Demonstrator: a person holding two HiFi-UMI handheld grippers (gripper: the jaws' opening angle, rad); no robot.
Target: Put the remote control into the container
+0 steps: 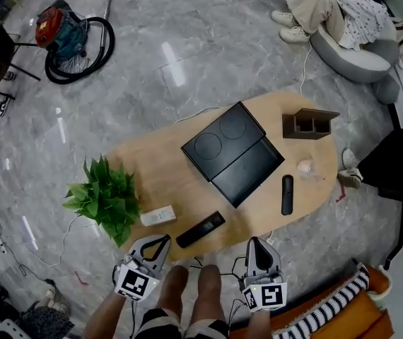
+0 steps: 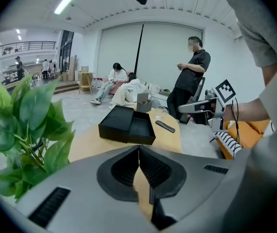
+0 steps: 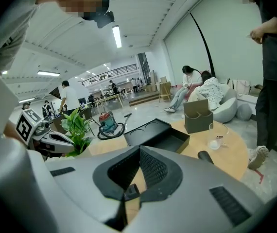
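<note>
oval pale-wood worktop (image 1: 160, 174) is seen from above, its near edge just ahead of the person's knees. left hand-held gripper (image 1: 160, 240) and right hand-held gripper (image 1: 255, 241) are held just short of that near edge, well apart. both are clenched, jaws together, nothing between them.

nearest task item: black remote control (image 1: 200, 229), lying flat and slanted close to the near edge, between the two grippers and nearer the left one. white remote (image 1: 158, 216) lies just to its left, beside potted plant (image 1: 106, 196). second black remote (image 1: 287, 194) lies toward the right end, apart from the others. which one is meant is not settled by the task sentence.

handling, judged: light, stiff plastic bar with a smooth, probably slippery shell; not fragile, though buttons could be pressed by the grip. a hold across the narrow width near mid-length is judged best, so that it does not tip. jaws would first have to be opened.

black container (image 1: 249, 171) stands open at mid-worktop just beyond the remote, empty as far as can be seen. its lid (image 1: 221, 141), with two round recesses, lies against its far-left side. clear glass (image 1: 305, 167) and, beyond it, brown divided holder (image 1: 309, 124) are noted toward the right end.

floor (image 1: 208, 48) is grey polished stone with glare. vacuum cleaner (image 1: 63, 37) is parked far left, grey beanbag (image 1: 357, 58) with someone reclining far right.
</note>
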